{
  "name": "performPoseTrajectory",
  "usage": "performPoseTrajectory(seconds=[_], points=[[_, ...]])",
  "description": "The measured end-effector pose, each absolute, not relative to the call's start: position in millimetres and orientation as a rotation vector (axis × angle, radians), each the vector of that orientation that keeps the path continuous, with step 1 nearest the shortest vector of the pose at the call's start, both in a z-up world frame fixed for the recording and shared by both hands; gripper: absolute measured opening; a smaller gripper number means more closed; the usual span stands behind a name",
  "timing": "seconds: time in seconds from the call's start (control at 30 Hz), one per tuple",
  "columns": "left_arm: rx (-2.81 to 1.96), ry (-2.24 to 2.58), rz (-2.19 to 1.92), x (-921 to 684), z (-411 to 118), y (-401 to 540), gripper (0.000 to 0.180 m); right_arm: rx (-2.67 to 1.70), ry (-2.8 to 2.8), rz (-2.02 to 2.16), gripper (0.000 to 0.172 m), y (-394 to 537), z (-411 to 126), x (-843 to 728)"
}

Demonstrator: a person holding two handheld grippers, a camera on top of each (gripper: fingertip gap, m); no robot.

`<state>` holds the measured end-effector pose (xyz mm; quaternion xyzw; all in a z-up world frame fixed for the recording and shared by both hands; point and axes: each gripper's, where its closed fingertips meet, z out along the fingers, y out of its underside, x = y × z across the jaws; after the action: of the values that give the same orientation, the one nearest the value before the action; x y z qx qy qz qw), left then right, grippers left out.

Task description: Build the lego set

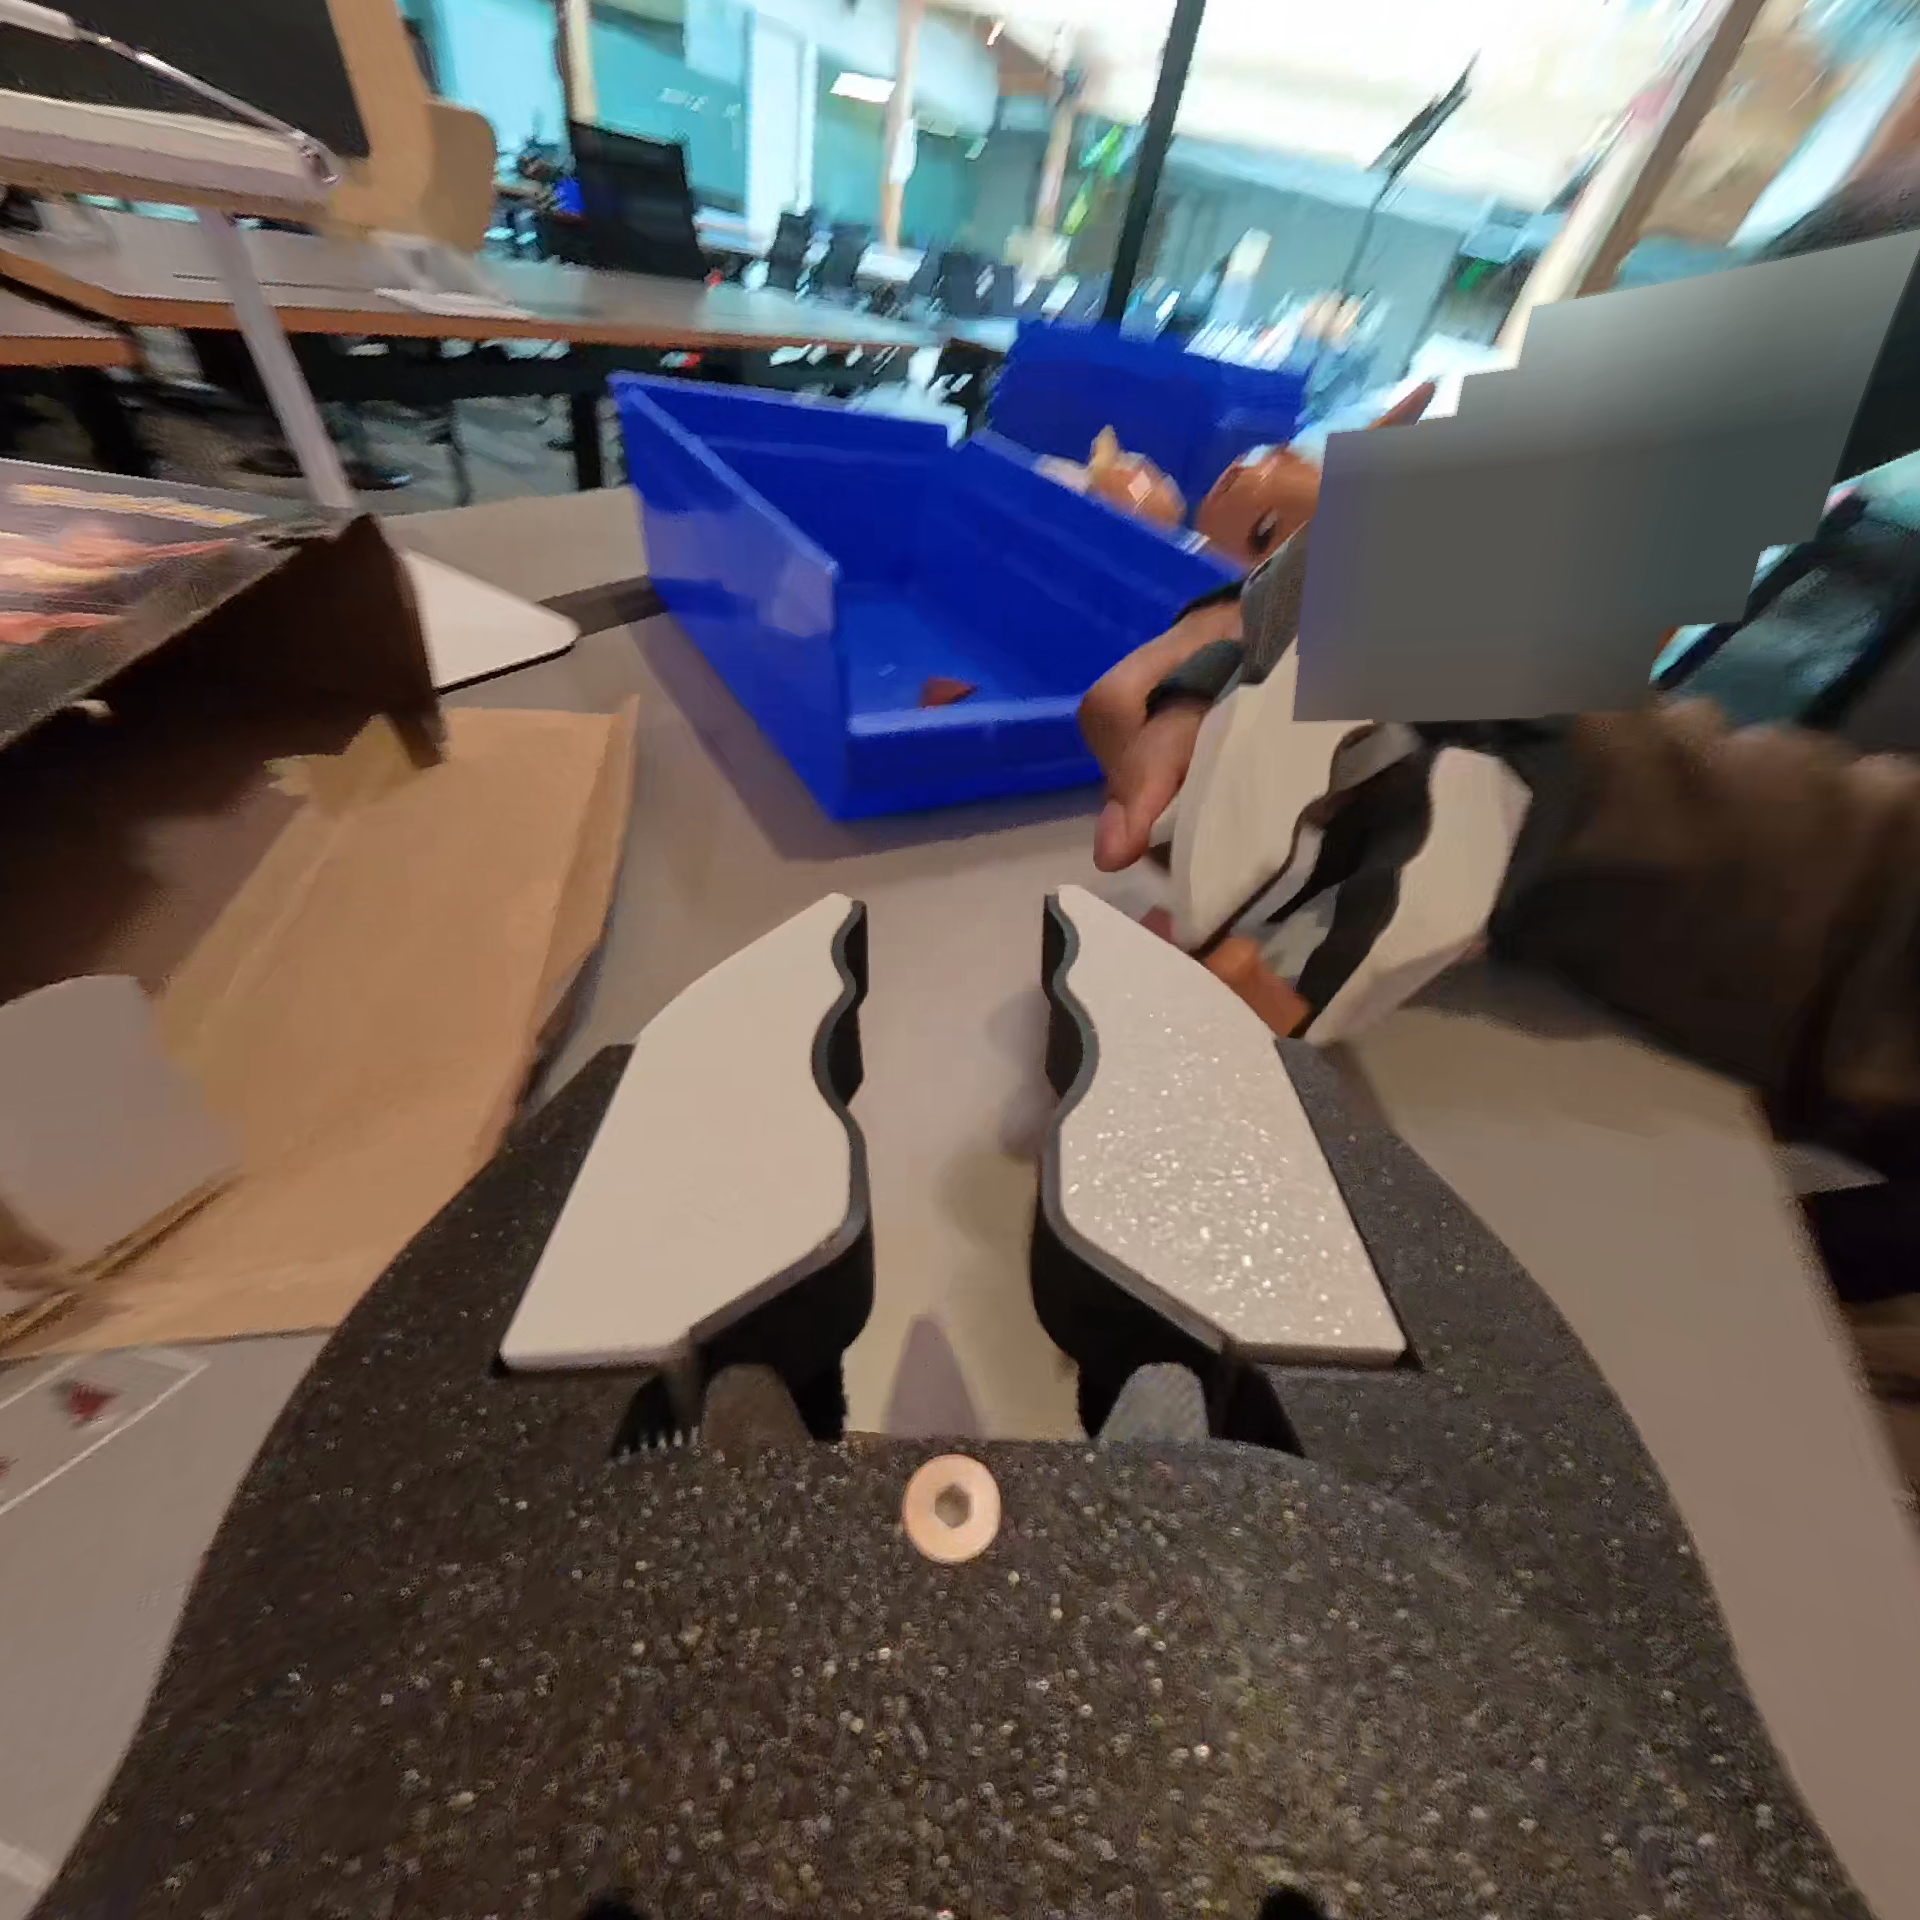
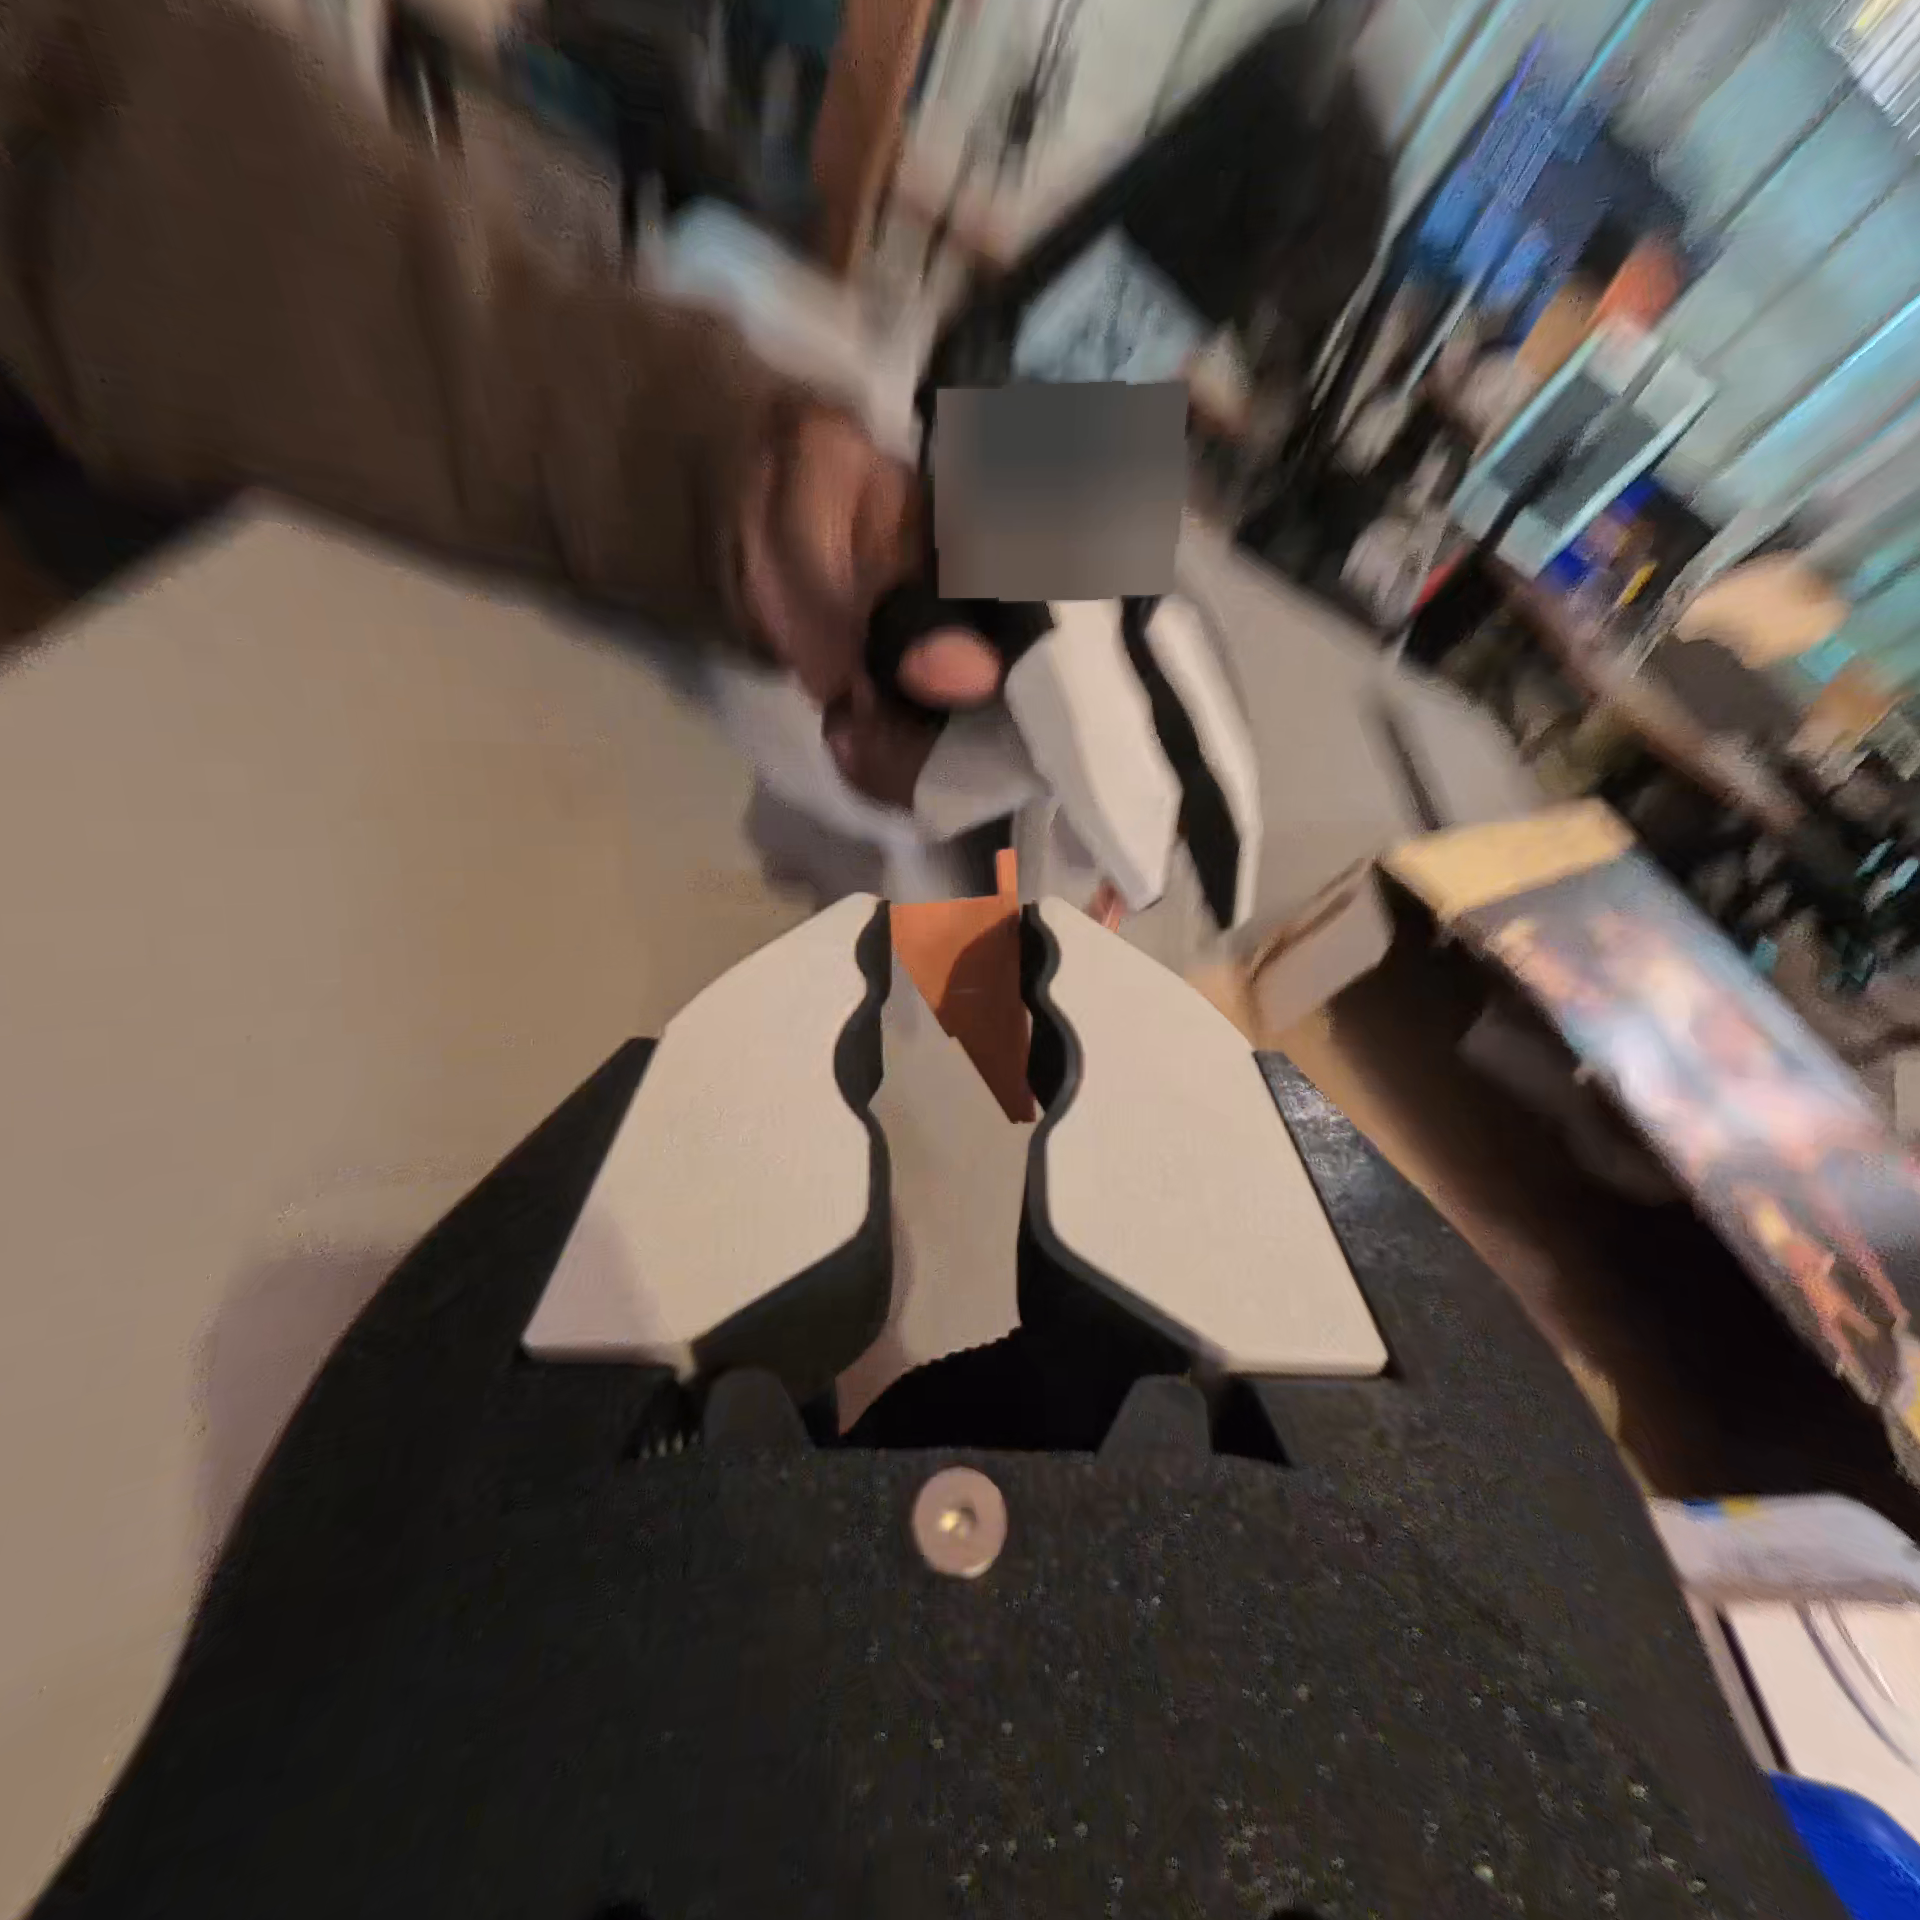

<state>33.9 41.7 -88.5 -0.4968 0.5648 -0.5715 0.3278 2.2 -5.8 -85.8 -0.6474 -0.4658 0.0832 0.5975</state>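
The left gripper (image 1: 953,914) hangs spread and bare over open grey table (image 1: 914,852); a blue bin (image 1: 935,623) stands at twelve o'clock, brown paper (image 1: 416,987) at nine. The right gripper (image 2: 956,920) clamps a flat orange piece (image 2: 971,987), its straight edge against the three o'clock pad.

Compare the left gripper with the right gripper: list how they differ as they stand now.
1. The left gripper has nothing between its fingers, only bare grey table; the right gripper has a flat orange piece between its fingertips.
2. The left gripper's fingers stand wider apart than the right gripper's, which are closed in on the orange piece.

Shared: both have pale grey fingers with wavy dark inner pads on a black speckled body.
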Motion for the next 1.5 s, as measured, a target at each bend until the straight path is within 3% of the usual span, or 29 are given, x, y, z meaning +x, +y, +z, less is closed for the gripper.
performPoseTrajectory(seconds=[0.03, 0.27, 0.67, 1.03, 1.13, 1.23, 1.5], points=[[-1.292, 1.449, -1.608, 31.1, -80.0, 37.7, 0.032, -1.395, -1.012, 0.259, 0.023, -12.5, -67.6, 2.5], [-1.131, 1.201, -2.318, 13.4, -31.9, 11.2, 0.031, -1.078, -0.735, 0.638, 0.023, -41.3, -10.8, 12.9], [-0.973, 1.128, -2.660, 17.0, -21.4, -41.3, 0.032, -0.970, -0.603, 0.823, 0.023, -40.7, 8.2, 10.1], [-0.750, 1.281, -1.889, 28.8, -30.9, -48.0, 0.040, -0.999, -0.515, 0.900, 0.023, -30.3, 0.8, 10.5], [-0.735, 1.278, -1.745, 32.9, -33.1, -43.9, 0.036, -1.019, -0.518, 0.905, 0.023, -27.5, -5.1, 6.8], [-0.708, 1.299, -1.629, 33.7, -35.9, -41.9, 0.018, -1.040, -0.530, 0.905, 0.023, -25.4, -10.8, 2.9], [-0.737, 1.453, -1.141, 39.4, -56.0, -10.2, 0.016, -1.195, -0.623, 0.573, 0.035, -15.5, -29.1, 21.2]])
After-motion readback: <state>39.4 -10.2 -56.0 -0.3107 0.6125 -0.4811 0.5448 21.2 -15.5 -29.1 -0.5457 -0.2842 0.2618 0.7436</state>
